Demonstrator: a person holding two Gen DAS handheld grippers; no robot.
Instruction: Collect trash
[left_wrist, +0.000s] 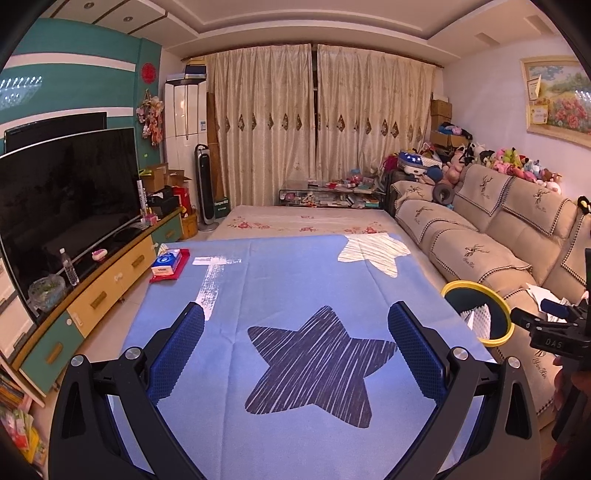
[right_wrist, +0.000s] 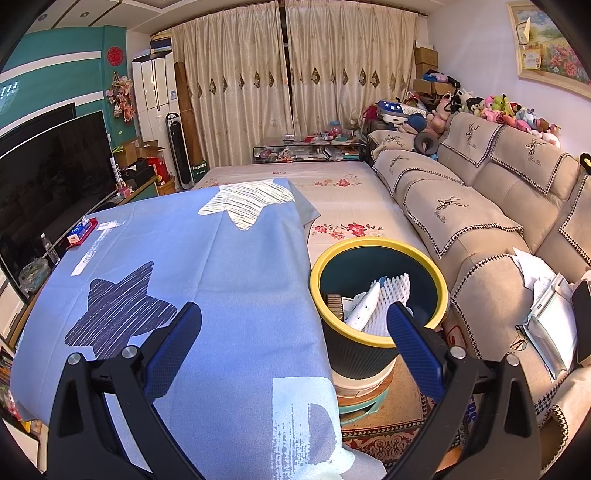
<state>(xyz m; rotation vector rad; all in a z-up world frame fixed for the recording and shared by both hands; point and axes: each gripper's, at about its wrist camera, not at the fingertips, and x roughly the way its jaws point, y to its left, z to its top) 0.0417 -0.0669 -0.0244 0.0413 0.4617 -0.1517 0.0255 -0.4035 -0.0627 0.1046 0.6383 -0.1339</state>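
A dark bin with a yellow rim (right_wrist: 380, 245) stands on a small stool right of the blue-clothed table (right_wrist: 207, 266). White foam packing and paper trash (right_wrist: 373, 301) lie inside it. My right gripper (right_wrist: 293, 314) is open and empty, its right fingertip (right_wrist: 400, 314) over the bin's near rim. In the left wrist view the bin (left_wrist: 476, 288) shows at the table's right edge. My left gripper (left_wrist: 295, 314) hangs open over the dark star print (left_wrist: 317, 362), holding nothing. The other hand-held gripper (left_wrist: 554, 325) shows at the far right.
A tissue pack on a red tray (left_wrist: 170, 264) sits at the table's far left corner. A beige sofa (right_wrist: 491, 221) with papers (right_wrist: 546, 314) on its seat runs along the right. A TV (left_wrist: 66, 199) on a low cabinet lines the left.
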